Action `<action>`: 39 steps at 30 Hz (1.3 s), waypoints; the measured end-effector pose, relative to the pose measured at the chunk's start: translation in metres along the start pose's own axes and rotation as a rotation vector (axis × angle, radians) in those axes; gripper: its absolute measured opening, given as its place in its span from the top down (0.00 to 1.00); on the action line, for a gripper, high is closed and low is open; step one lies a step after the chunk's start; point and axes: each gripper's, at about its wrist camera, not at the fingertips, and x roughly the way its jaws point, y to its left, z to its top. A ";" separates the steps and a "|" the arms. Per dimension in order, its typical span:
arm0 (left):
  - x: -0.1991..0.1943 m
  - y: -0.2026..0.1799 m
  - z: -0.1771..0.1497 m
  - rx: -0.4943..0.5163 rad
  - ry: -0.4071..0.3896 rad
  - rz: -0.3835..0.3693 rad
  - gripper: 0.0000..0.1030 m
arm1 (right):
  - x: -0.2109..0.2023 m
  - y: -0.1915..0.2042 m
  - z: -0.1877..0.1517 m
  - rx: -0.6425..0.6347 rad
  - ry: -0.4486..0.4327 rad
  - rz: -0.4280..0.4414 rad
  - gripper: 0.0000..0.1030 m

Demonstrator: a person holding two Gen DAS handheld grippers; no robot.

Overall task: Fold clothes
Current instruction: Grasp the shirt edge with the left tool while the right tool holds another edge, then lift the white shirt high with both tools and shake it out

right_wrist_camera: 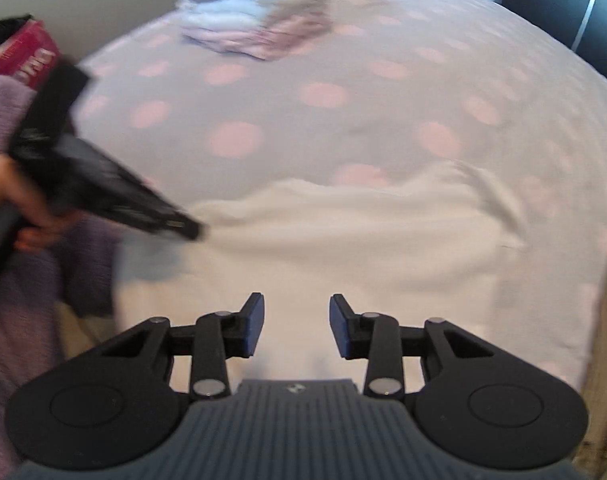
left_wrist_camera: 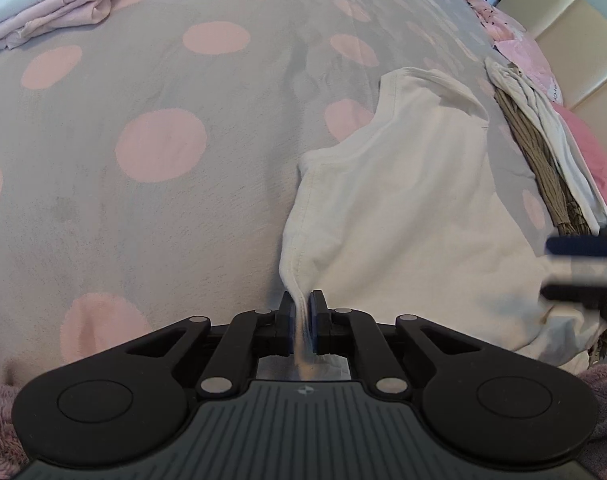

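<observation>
- The left gripper [left_wrist_camera: 302, 312] tilts steeply down, jaws clenched on a bunched edge of the white top [left_wrist_camera: 415, 200].
- The right gripper [right_wrist_camera: 296, 326] hangs over the top's cloth, jaws released with nothing between them.
- The top lies creased on the spotted bed [left_wrist_camera: 143, 100], sleeveless, its neckline away from the grippers.

The bed [left_wrist_camera: 151, 80] wears a grey cover printed with large pink dots, and it fills most of both views. A white sleeveless top [left_wrist_camera: 415, 200] lies spread on the cover on the near right side. A stack of folded clothes [left_wrist_camera: 43, 0], white and pale pink, sits at the far left of the cover, well apart from the top. Just beside the top on the right, a loose heap of garments [left_wrist_camera: 543, 152], brownish and off-white, rests along the bed's edge.
</observation>
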 end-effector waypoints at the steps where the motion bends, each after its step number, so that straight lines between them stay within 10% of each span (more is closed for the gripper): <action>1: 0.003 0.002 0.001 -0.010 0.009 0.003 0.95 | 0.005 -0.012 0.001 -0.008 0.022 -0.037 0.63; 9: 0.024 0.006 0.010 -0.071 0.108 0.030 0.95 | 0.065 -0.103 0.033 -0.072 0.134 -0.220 0.64; 18: 0.043 -0.002 0.018 -0.054 0.206 0.095 0.94 | 0.107 -0.152 0.062 -0.182 0.150 -0.222 0.64; 26: 0.049 -0.004 0.018 -0.051 0.230 0.114 0.94 | 0.125 -0.169 0.065 -0.125 0.119 -0.205 0.95; 39: -0.062 -0.033 0.017 0.140 -0.115 0.076 0.98 | -0.036 -0.104 0.067 -0.190 -0.175 -0.585 0.96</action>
